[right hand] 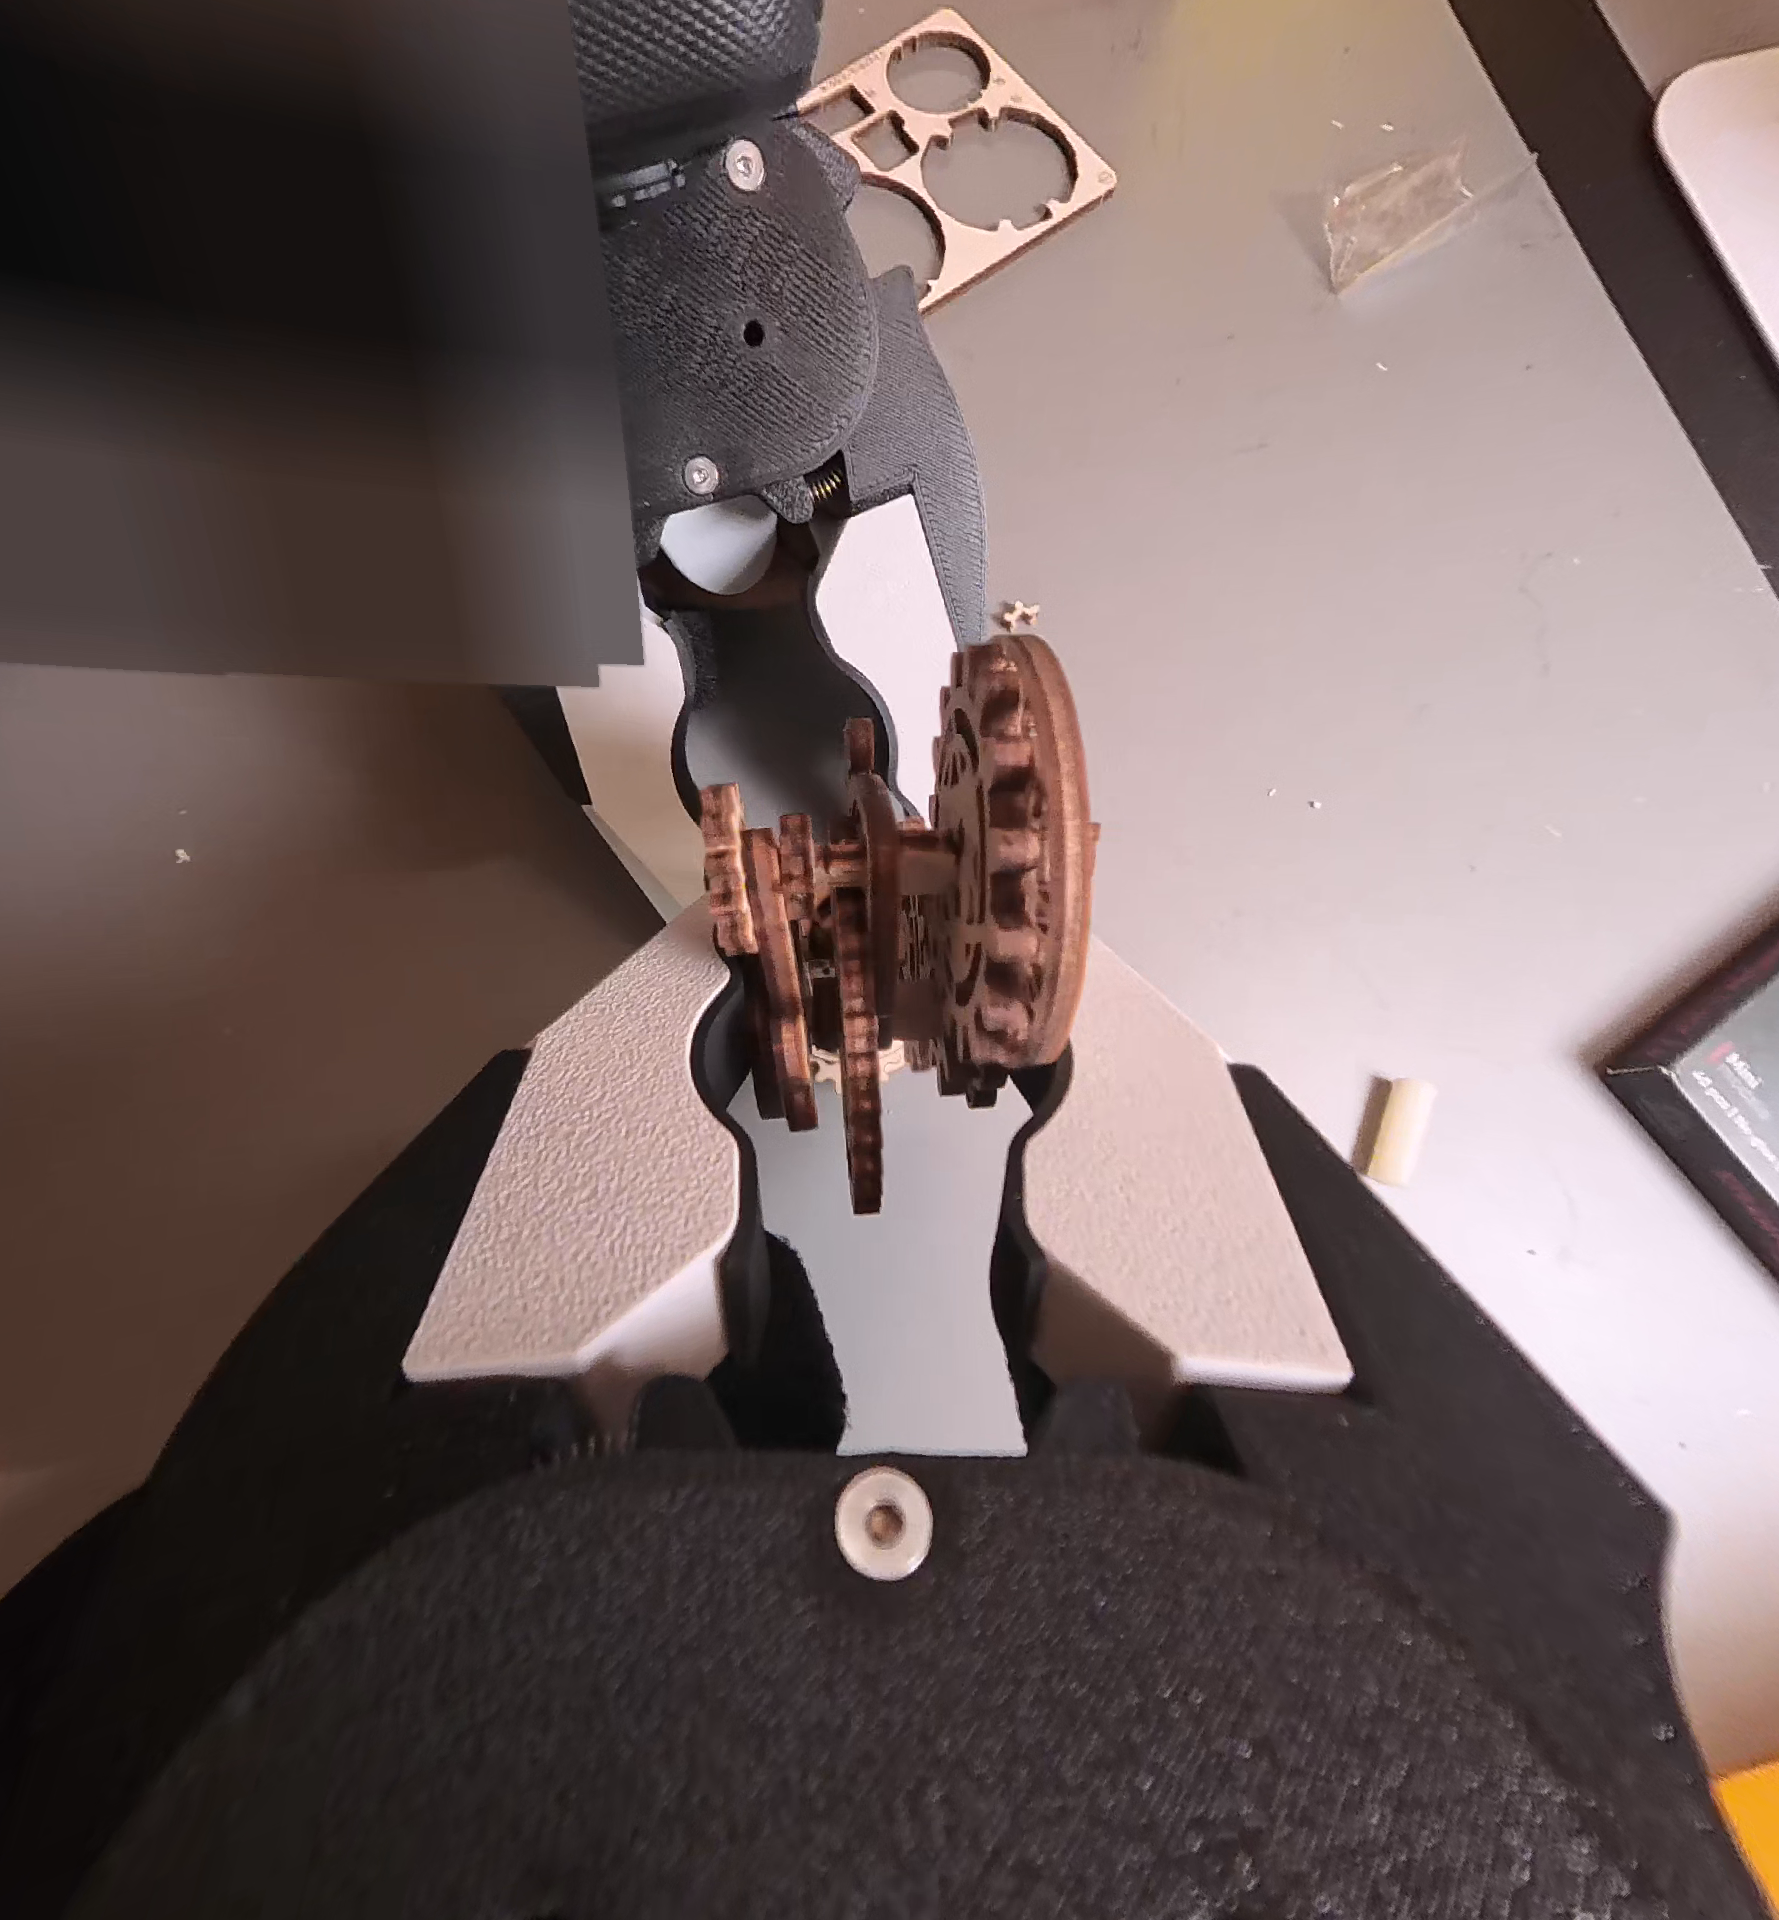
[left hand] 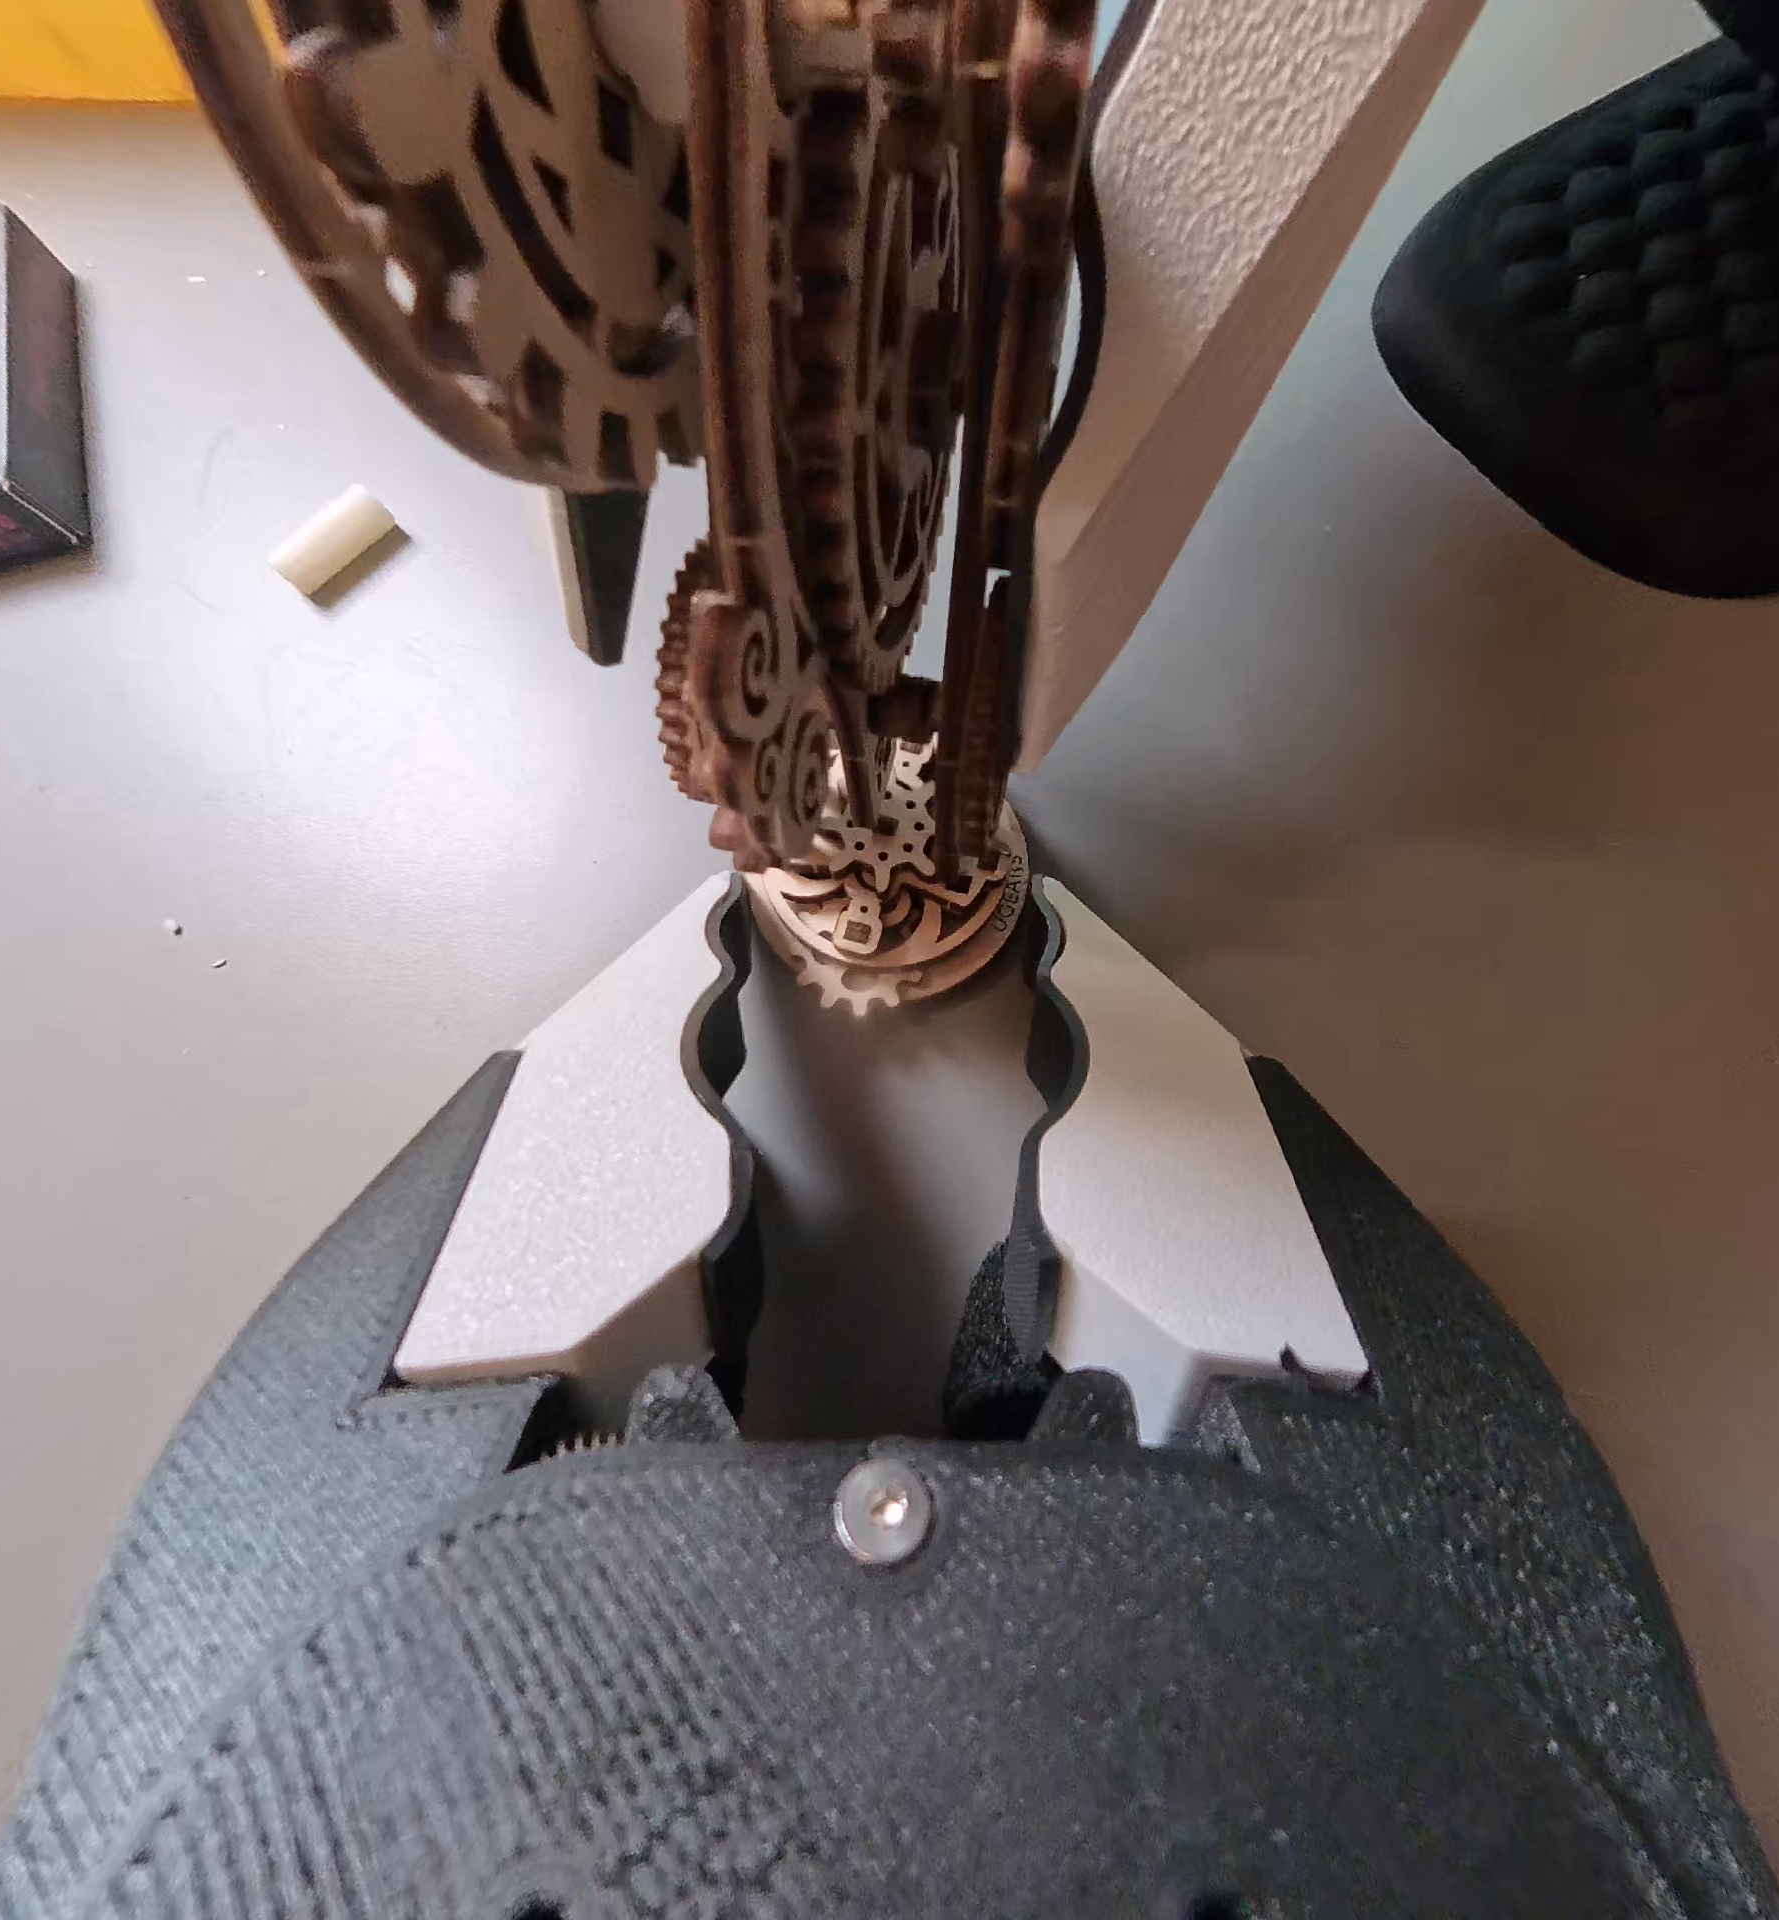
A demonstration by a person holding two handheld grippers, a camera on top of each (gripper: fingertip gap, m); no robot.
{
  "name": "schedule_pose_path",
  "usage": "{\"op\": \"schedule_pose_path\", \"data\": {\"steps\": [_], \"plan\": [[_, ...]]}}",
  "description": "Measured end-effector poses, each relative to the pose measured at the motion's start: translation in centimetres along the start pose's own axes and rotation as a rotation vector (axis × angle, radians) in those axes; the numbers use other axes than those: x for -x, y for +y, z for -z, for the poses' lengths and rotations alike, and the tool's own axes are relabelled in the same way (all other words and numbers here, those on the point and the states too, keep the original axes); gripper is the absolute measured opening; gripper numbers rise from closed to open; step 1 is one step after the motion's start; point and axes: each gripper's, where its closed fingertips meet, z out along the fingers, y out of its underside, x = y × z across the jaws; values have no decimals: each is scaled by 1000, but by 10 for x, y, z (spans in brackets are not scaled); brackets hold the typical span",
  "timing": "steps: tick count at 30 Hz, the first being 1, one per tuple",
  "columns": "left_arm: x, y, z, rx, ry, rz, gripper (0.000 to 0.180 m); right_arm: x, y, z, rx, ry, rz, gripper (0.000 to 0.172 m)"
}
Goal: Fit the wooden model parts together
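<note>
The grey bench [right hand: 1384, 520] is carrying everything, and beyond its edge a brown floor is showing. A dark box [right hand: 1747, 1122] is lying on the bench off to the right gripper's side. A wooden sheet with round holes [right hand: 978, 177] is lying farther back. A small clear bag [right hand: 1404, 213] is sitting well apart from it, and a little cream peg [right hand: 1399, 1127] is lying near the box.

The big wooden gear model [right hand: 926, 904] is sitting in the right gripper [right hand: 890, 997]. The gripper is part way open, and its two pads are pressing on the outer wheels of the model, one on each side. The model's long axle is running sideways, from one pad across to the other.

The left gripper [left hand: 880, 914] is facing it from the other way. Its jaws are also part way open, and they are sitting around a small round wooden disc [left hand: 890, 925] with cut-out gears. The disc's rim is lying against both fingers [left hand: 1046, 935], so I think it is being held.

The disc is just touching the low end of the big model, which is reaching up and away from the left gripper. I think the next push needs to go straight along that line, so the disc's slots meet the model's tabs.
</note>
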Motion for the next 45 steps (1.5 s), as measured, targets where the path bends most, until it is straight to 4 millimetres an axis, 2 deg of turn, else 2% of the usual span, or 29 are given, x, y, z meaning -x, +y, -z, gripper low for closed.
{"op": "schedule_pose_path", "data": {"steps": [12, 32, 45], "plan": [[0, 0, 0, 3, -4, -9, 52, 5, 1, -2, 64, 10, 25, 45], [0, 0, -1, 3, -1, -5, 52, 9, 3, -1, 70, -13, 49, 45], [-1, 1, -1, 5, 4, -6, 52, 13, -4, -3, -36, -35, 7, 46]]}}
